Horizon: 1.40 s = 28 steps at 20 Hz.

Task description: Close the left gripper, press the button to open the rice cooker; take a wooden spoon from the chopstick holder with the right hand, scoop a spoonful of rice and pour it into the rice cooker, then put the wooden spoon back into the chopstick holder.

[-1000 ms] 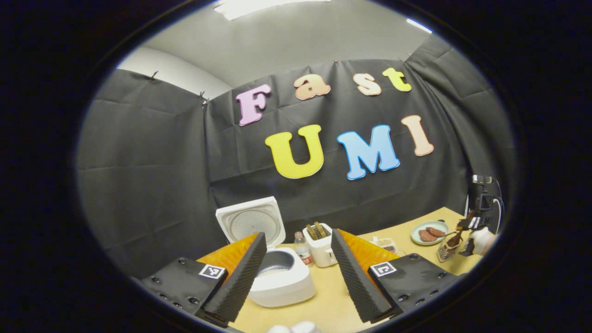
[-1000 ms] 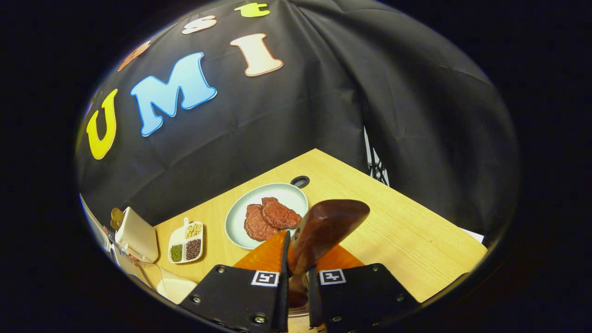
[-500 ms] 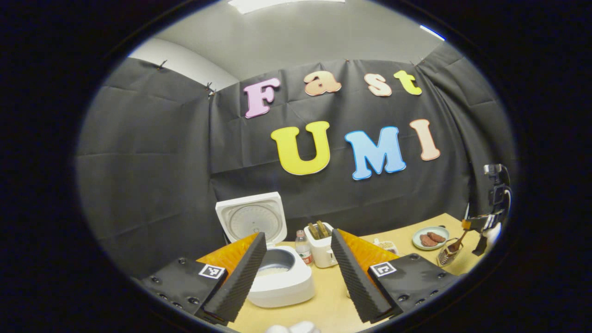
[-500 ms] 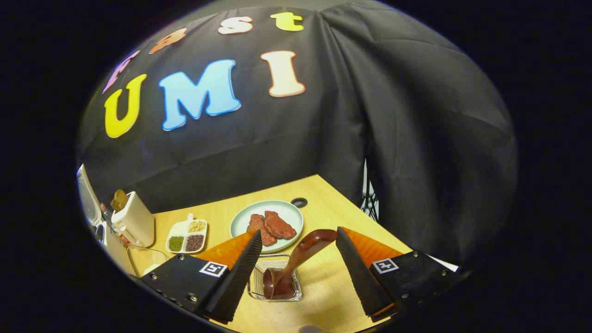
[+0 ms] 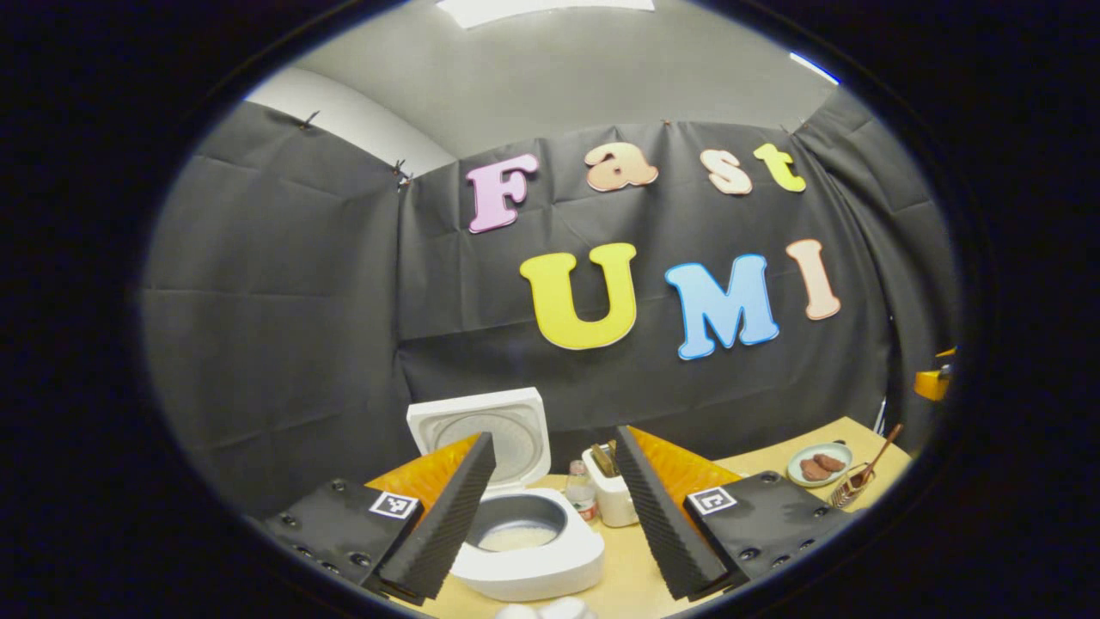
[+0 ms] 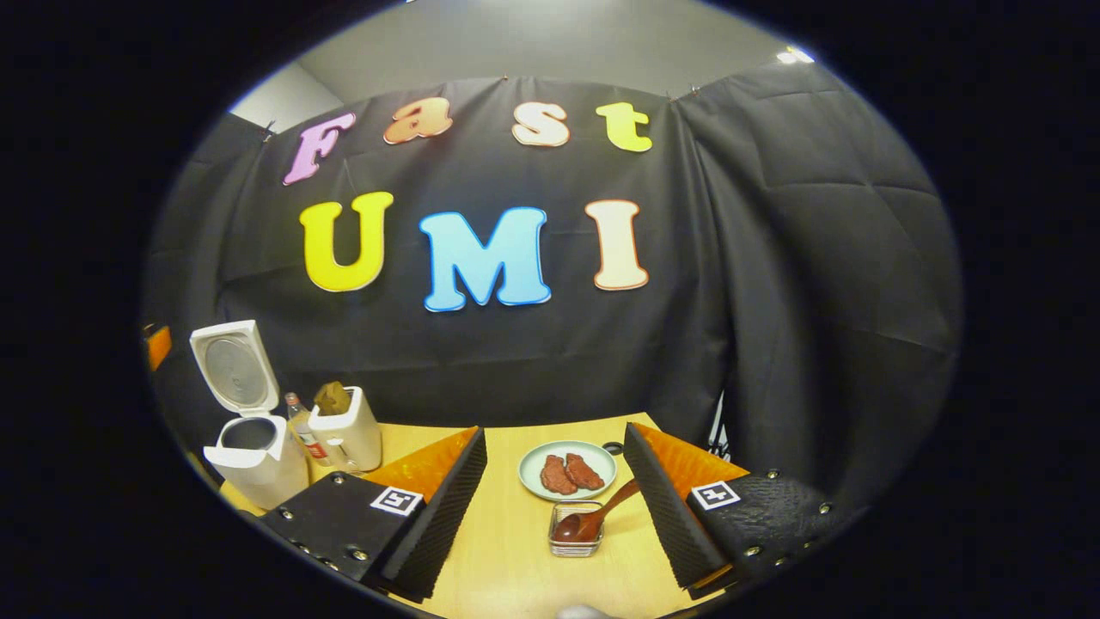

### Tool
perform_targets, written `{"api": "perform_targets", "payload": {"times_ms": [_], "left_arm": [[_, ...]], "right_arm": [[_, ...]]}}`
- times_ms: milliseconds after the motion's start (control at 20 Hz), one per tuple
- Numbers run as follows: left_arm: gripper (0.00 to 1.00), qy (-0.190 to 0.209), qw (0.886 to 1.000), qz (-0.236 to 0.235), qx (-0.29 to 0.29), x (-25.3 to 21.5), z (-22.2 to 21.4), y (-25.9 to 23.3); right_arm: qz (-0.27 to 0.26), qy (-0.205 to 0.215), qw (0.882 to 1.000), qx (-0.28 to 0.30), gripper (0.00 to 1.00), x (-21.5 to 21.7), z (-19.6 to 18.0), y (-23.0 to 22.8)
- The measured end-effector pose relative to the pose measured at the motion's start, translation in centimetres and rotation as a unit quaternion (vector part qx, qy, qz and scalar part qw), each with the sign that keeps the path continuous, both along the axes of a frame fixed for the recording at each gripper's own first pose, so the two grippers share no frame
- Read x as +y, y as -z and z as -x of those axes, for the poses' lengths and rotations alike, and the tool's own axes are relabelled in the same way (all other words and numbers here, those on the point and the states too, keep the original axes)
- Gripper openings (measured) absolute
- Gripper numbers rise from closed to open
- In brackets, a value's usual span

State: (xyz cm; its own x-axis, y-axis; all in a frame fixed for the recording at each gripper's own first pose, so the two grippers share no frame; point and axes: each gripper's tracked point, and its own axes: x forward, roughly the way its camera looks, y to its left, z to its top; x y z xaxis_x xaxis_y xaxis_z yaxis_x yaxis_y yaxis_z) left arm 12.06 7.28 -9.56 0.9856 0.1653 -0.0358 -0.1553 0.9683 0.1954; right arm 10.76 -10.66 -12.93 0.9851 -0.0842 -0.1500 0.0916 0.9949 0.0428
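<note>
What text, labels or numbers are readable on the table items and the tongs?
None can be read.
bottle label: too small and blurred.
Square code on the left tongs: black-and-white pattern, no words.
Square code on the right tongs: the same, no words.
rice cooker: no marking can be made out.
</note>
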Motion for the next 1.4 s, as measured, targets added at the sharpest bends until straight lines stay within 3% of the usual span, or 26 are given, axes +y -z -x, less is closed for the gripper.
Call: {"api": "perform_targets", "payload": {"times_ms": [200,300,500,700,1050,1400], "left_arm": [[1.00,-0.001,1.000,0.028,-0.001,2.0,-5.4,-2.4],[1.00,-0.015,0.999,0.031,-0.006,3.9,-8.4,-3.9],[0.96,-0.038,0.999,0.033,-0.017,7.2,-14.1,-6.9],[0.99,-0.069,0.997,0.032,-0.024,10.9,-17.9,-8.1],[0.99,-0.121,0.991,0.046,0.021,16.6,-26.2,-4.3],[0.95,-0.142,0.984,0.053,0.095,20.1,-32.5,3.9]], "right_arm": [[0.013,-0.033,0.999,0.000,0.93,3.3,2.3,-1.2],[0.012,-0.047,0.999,0.007,0.98,4.7,2.8,-1.1],[-0.009,-0.065,0.997,0.029,0.98,6.6,2.5,0.2],[-0.028,-0.069,0.996,0.058,0.98,7.4,1.7,1.8],[-0.023,-0.087,0.992,0.089,0.98,9.3,0.1,3.6],[-0.014,-0.095,0.989,0.116,0.98,9.9,-0.5,5.1]]}}
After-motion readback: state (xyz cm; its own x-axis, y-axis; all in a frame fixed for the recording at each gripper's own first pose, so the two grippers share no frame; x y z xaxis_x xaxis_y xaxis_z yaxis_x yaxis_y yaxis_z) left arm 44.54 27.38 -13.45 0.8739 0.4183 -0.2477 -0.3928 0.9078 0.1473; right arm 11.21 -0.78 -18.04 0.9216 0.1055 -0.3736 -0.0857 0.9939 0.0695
